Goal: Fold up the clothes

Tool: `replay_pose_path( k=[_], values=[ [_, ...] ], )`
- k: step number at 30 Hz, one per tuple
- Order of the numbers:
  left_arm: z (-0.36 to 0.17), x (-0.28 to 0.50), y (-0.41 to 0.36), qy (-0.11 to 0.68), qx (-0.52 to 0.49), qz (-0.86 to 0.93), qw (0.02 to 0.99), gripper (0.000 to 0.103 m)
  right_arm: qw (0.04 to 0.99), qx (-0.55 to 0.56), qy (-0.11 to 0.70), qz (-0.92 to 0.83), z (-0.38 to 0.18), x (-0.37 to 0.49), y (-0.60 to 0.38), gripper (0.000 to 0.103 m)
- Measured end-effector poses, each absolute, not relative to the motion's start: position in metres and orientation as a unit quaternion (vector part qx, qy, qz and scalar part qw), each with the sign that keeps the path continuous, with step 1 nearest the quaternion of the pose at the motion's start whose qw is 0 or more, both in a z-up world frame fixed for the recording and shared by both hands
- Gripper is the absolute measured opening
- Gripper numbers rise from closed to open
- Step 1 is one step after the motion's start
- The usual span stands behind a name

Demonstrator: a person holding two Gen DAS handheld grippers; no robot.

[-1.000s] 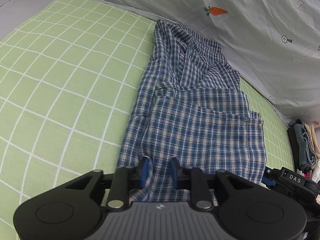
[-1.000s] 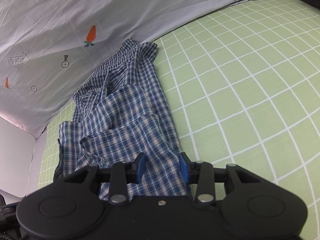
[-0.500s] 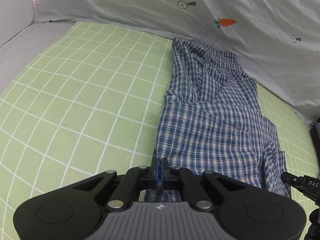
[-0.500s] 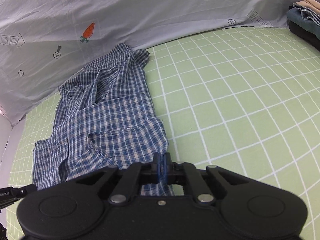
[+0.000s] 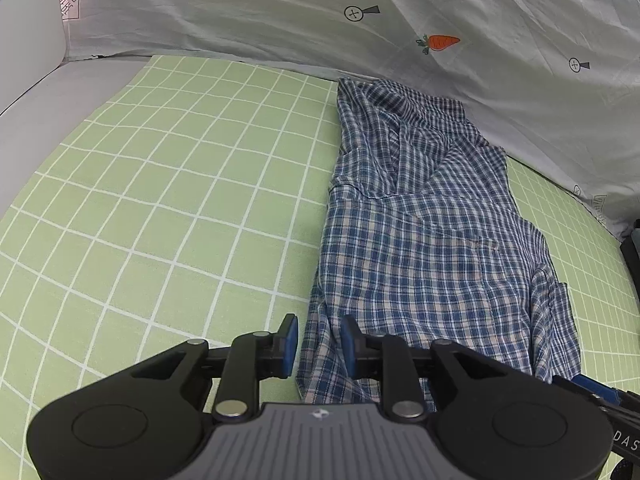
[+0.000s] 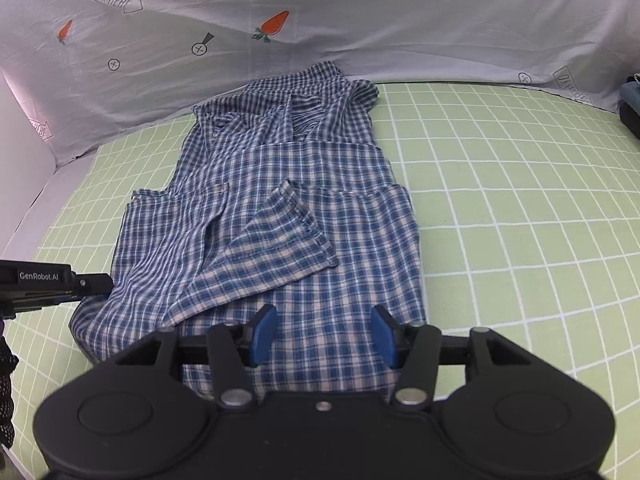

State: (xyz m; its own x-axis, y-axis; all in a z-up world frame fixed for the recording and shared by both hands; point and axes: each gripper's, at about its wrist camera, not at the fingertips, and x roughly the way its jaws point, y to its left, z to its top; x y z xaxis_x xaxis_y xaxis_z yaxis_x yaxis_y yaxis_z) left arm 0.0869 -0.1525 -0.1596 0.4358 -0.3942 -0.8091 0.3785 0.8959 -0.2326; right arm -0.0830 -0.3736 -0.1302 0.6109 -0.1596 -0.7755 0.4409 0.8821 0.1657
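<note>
A blue plaid shirt (image 5: 424,240) lies lengthwise on the green checked sheet (image 5: 180,200), its collar at the far end. In the right wrist view a folded sleeve lies across the shirt (image 6: 320,168). My left gripper (image 5: 319,338) hovers at the shirt's near left edge. Its jaws are opening; the hem runs between the blue pads (image 5: 291,334), which do not press on it. My right gripper (image 6: 324,333) is over the near hem, its jaws opening wide above flat cloth and gripping nothing. Each view catches the other gripper: the right gripper (image 5: 600,394), the left gripper (image 6: 52,280).
A pale grey sheet (image 6: 360,20) printed with carrots and arrows rises behind the shirt's collar. Dark stacked clothes (image 6: 632,108) sit at the far right edge. A white ledge (image 5: 32,92) borders the green sheet on the left.
Half a second ago both grippers were shut on the shirt's near hem; now both have let go and the hem lies on the sheet. The right view has swung round over the shirt.
</note>
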Motion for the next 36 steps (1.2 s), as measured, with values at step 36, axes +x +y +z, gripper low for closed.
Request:
replay_pose_path(
  k=[36],
  values=[
    [-0.154, 0.069, -0.104, 0.524, -0.090, -0.205, 0.822, 0.056, 0.852, 0.199, 0.396, -0.278, -0.141, -0.119, -0.394, 0.096]
  ],
)
